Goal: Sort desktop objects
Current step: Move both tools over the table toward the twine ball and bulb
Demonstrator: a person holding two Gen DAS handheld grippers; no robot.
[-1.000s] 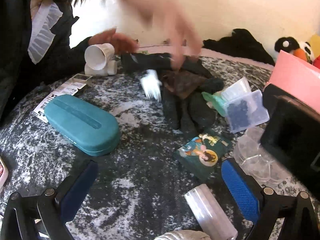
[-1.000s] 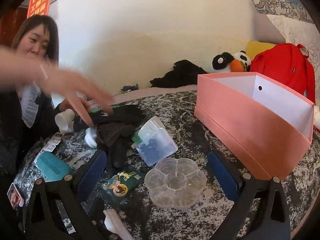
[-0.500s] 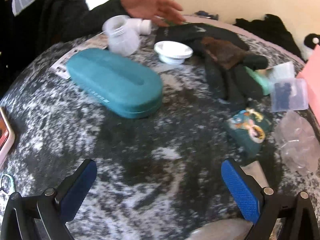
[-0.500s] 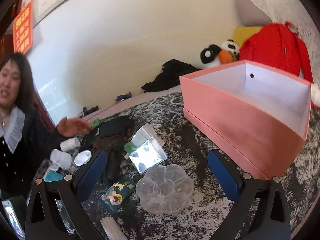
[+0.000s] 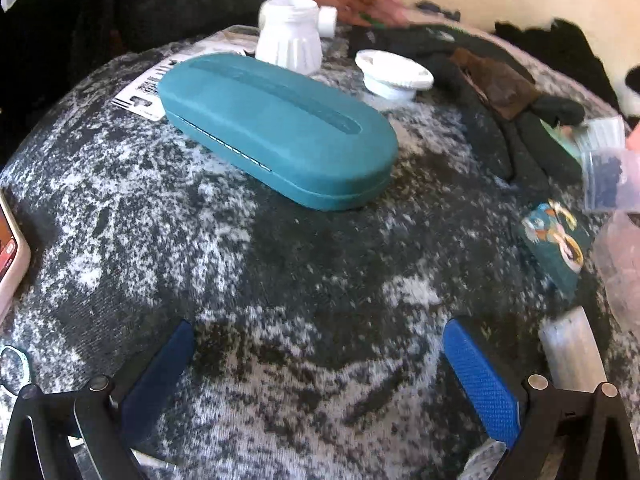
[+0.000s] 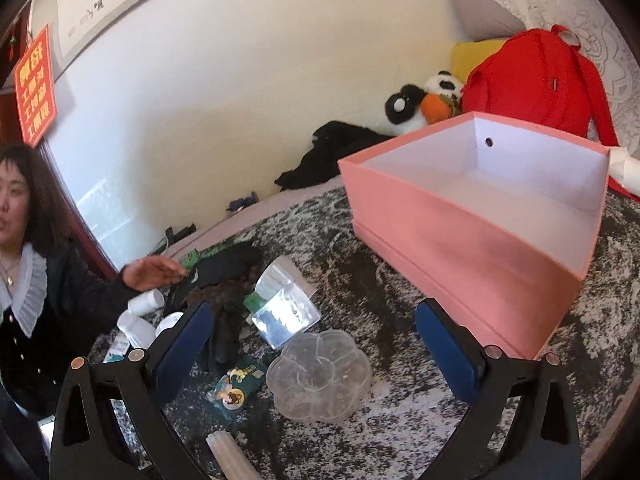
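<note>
Nothing sorted yet. Left hand-held gripper [image 5: 318, 354] wide open, empty, lined up on one teal case [image 5: 276, 130] lying just ahead on the counter [image 5: 280, 280], probably first pick. Right hand-held gripper [image 6: 314, 330] spread too, empty, hovering over one flower-shaped tray [image 6: 320, 374]. One pink box [image 6: 460, 236] open beside it, presumably the destination.

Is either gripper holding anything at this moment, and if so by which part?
Nothing is held. The left gripper and the right gripper are both open and empty above the table.
</note>
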